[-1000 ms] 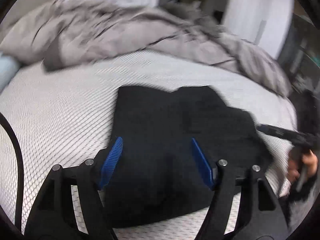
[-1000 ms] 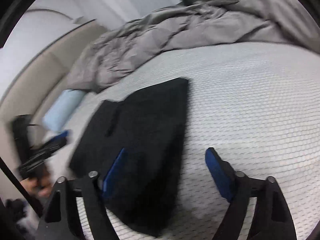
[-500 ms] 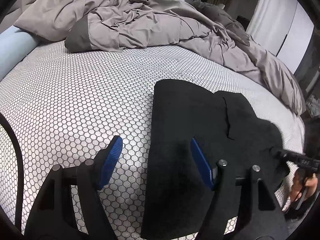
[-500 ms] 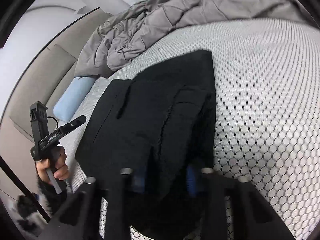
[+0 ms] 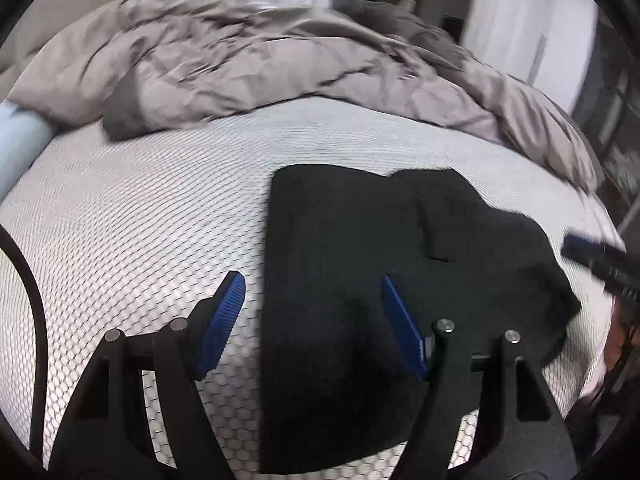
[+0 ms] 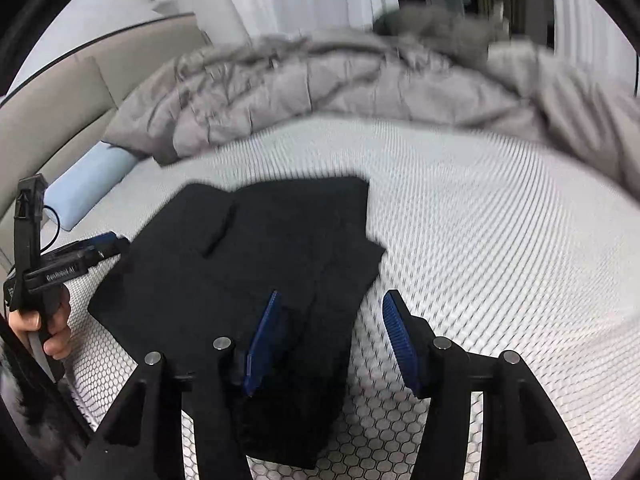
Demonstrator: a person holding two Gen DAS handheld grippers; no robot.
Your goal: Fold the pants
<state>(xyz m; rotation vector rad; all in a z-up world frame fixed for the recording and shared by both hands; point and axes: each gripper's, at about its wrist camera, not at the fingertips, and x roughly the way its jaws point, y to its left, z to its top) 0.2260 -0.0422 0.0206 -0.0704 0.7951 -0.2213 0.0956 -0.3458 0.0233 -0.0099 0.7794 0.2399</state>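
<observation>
The black pants (image 5: 380,280) lie folded into a compact stack on the white honeycomb-patterned bed sheet (image 5: 140,220). In the left wrist view my left gripper (image 5: 312,320) hovers open over the stack's left edge, nothing pinched between its blue pads. In the right wrist view the pants (image 6: 260,260) lie left of centre, and my right gripper (image 6: 328,336) hangs over their right edge. Its jaws are opening, and the pads stand apart from the cloth below. The right gripper's tip (image 5: 592,260) shows at the right edge of the left view.
A rumpled grey duvet (image 5: 280,72) fills the far side of the bed. A light blue pillow (image 6: 88,184) lies at the left by a beige headboard (image 6: 80,92). A hand (image 6: 48,320) grips the left tool's handle.
The right gripper closed on the pants' edge half a second ago and has now opened and pulled back, leaving the cloth lying on the stack. The left gripper stayed open and swayed sideways over the pants.
</observation>
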